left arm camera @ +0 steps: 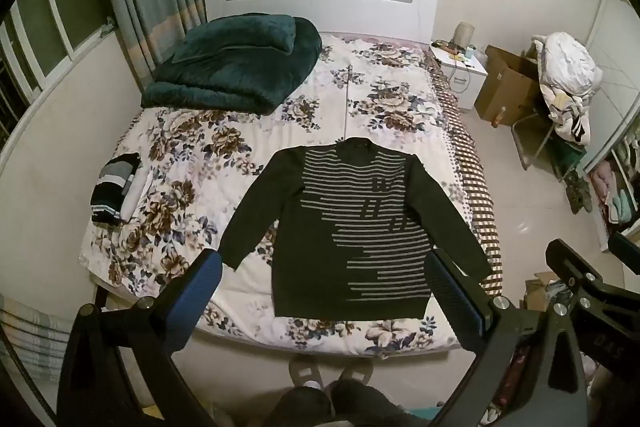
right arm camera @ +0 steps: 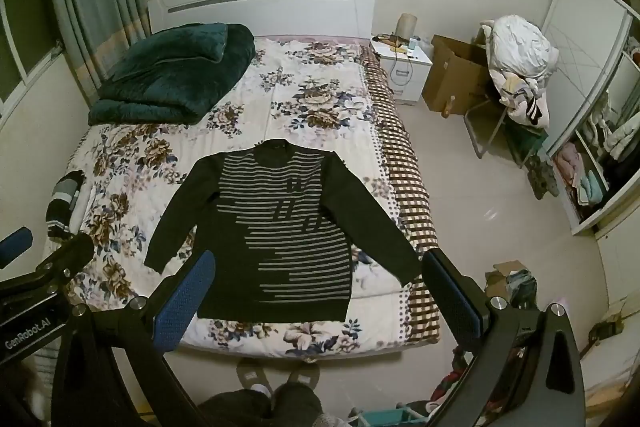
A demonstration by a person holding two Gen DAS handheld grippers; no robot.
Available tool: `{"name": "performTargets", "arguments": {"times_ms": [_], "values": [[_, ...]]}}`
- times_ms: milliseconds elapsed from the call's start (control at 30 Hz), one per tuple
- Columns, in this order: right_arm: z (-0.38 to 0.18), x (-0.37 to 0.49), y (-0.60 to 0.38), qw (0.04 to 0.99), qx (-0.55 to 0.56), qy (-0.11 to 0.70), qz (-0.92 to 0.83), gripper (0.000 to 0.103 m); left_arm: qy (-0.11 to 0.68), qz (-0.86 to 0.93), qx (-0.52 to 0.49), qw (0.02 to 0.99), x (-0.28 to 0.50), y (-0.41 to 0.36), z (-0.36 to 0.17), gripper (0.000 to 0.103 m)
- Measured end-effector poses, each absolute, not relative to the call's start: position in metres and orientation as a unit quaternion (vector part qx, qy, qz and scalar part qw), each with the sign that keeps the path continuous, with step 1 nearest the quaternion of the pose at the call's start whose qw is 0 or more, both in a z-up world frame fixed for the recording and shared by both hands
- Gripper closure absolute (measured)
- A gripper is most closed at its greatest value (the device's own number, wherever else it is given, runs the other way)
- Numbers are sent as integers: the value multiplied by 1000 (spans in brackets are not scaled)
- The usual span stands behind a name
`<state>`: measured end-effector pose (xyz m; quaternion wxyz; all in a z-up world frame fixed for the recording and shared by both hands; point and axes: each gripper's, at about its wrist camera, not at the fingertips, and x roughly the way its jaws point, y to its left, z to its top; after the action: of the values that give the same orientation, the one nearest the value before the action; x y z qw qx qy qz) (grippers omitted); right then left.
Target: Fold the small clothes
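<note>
A dark sweater (left arm camera: 352,231) with grey horizontal stripes lies spread flat, front up, on the floral bedspread (left arm camera: 192,155), filling the lower middle of both views. Its sleeves angle outward and down, the hem sits near the foot edge of the bed, and the collar points toward the white headboard (left arm camera: 320,1) at the top centre.

The left gripper (left arm camera: 324,291) hangs above the foot of the bed with its jaws spread wide, nothing between them; the blue-padded fingers (left arm camera: 200,291) frame the sweater's lower half without touching it. The right gripper (right arm camera: 316,291) is likewise wide apart and empty, its fingers either side of the hem in the lower part of its view.

A small stack of folded clothes (left arm camera: 114,189), striped dark and grey on top of something white, rests at the left edge of the bed. A folded teal blanket (left arm camera: 236,65) lies in the upper left near the headboard. At the upper right stand a white nightstand (left arm camera: 464,71), a cardboard box (left arm camera: 508,87) and a chair heaped with laundry (left arm camera: 568,75). The person's slippered feet (left arm camera: 332,375) show at the bottom centre.
</note>
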<state>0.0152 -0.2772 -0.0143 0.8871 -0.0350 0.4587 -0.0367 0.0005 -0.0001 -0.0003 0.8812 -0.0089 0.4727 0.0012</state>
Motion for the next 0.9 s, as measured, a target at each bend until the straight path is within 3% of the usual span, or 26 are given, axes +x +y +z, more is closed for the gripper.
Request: {"name": "performTargets", "arguments": {"times_ms": [900], "values": [[-10, 11, -279, 888, -30, 457, -35, 0, 465, 0, -9, 885, 5, -10, 6, 0]]}}
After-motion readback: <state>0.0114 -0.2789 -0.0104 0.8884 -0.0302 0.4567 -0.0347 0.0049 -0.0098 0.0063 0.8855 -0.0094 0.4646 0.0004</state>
